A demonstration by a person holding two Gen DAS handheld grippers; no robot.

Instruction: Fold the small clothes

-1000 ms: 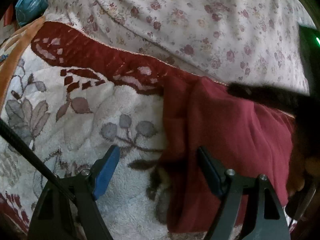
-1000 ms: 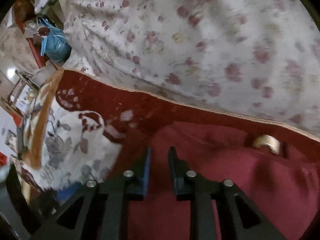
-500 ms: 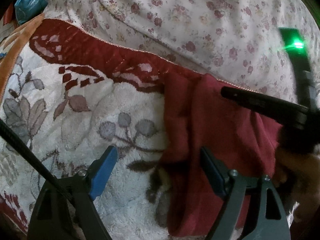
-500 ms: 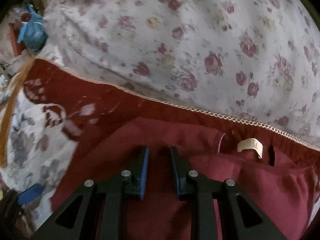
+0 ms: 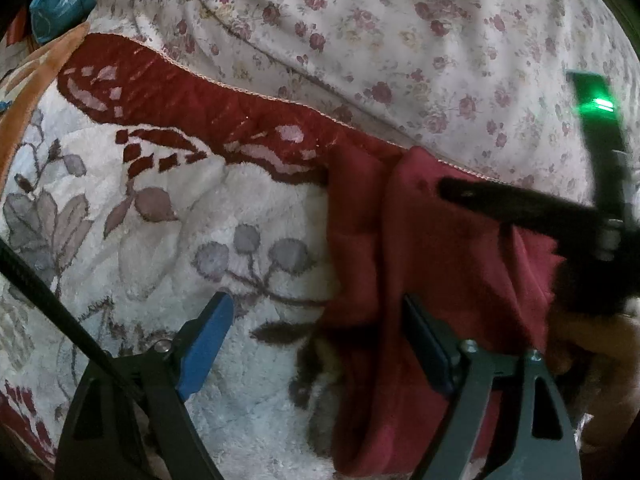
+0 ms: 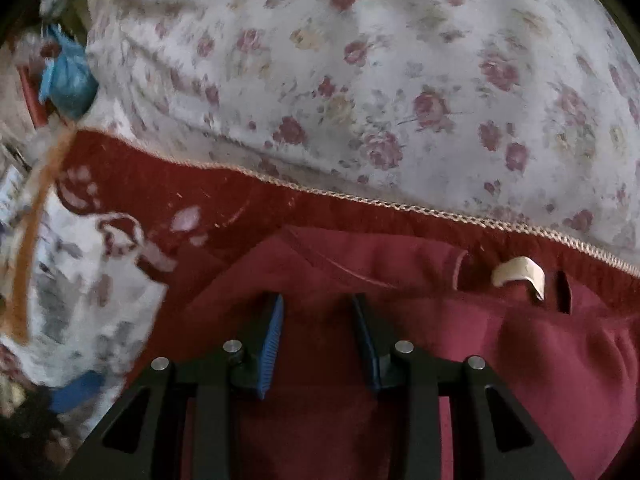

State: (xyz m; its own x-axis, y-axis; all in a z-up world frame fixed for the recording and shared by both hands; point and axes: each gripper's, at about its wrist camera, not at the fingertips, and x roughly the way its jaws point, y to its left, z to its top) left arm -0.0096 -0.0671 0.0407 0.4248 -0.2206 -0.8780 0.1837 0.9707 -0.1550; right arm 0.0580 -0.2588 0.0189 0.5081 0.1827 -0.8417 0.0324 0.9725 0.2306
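A floral sheet (image 5: 400, 40) fills the far half of the bed, and nearer you a plush blanket (image 5: 160, 240), white with grey leaves and a dark red border, carries the work. On that blanket, at its red border and just short of the sheet's edge, lies the maroon garment (image 5: 440, 280), a small fleecy piece already doubled lengthwise, its long fold edge running toward you. Your left tool (image 5: 320, 344) hangs over that left fold edge with its blue pads spread wide, one above bare blanket and one above the cloth, gripping nothing. Your right tool (image 6: 316, 340) sits low over the garment's upper part with its pads parted by a narrow gap; no cloth appears caught between them, though fabric lies directly beneath. A pale neck label (image 6: 520, 274) marks the collar end, just beside the blanket's corded trim. A blue bag (image 5: 60, 8) rests at the far left corner. The garment looks light, soft and limp, likely to sag and cling to the plush pile rather than slide, so pinch through both layers at a corner or along the hem, not mid-panel, and lift before carrying it across.
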